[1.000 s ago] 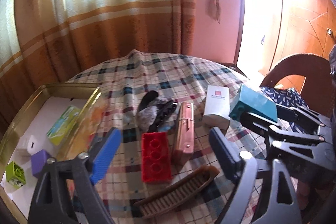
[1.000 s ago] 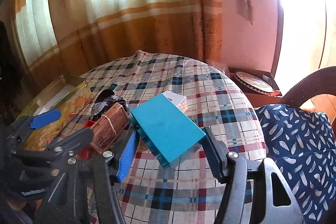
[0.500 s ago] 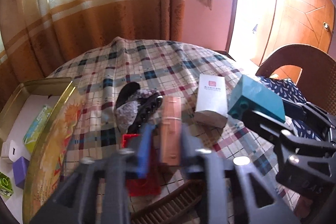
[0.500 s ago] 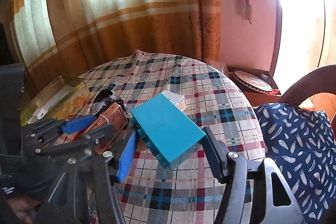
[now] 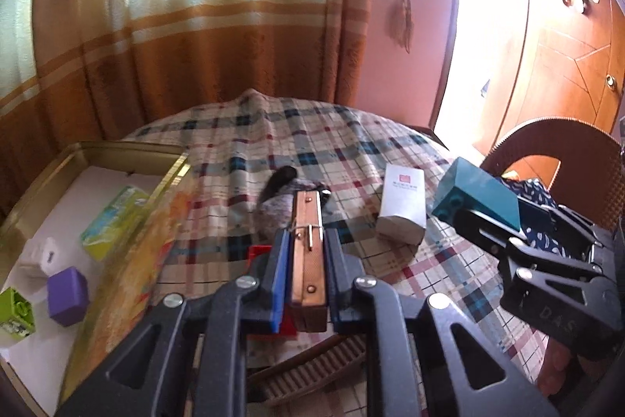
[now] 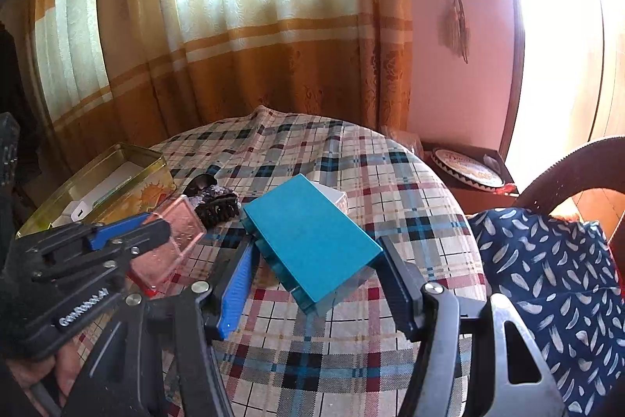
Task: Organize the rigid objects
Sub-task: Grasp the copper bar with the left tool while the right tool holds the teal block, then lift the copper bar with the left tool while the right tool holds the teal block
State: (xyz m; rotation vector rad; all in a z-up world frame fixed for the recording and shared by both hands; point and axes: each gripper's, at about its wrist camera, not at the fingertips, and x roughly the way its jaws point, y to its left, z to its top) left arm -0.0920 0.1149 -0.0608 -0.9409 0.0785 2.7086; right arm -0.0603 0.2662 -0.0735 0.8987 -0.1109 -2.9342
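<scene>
- Plaid tablecloth (image 5: pixel 351 159) under scattered items; gold tin (image 5: pixel 129 153) at left.
- Left gripper (image 5: pixel 306 274): spread a second ago, now pinching the copper case (image 5: pixel 308 260), lifted above the red brick (image 5: pixel 258 253), long axis pointing away.
- Right gripper (image 6: pixel 312 284): unchanged, clamping the teal block (image 6: pixel 308 241), tilted, above the table's right side.

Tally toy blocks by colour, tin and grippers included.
Teal: 1, teal block in right gripper
Red: 1, red block on table
Purple: 1, purple block in tin
Green: 1, green block in tin
Total: 4
</scene>
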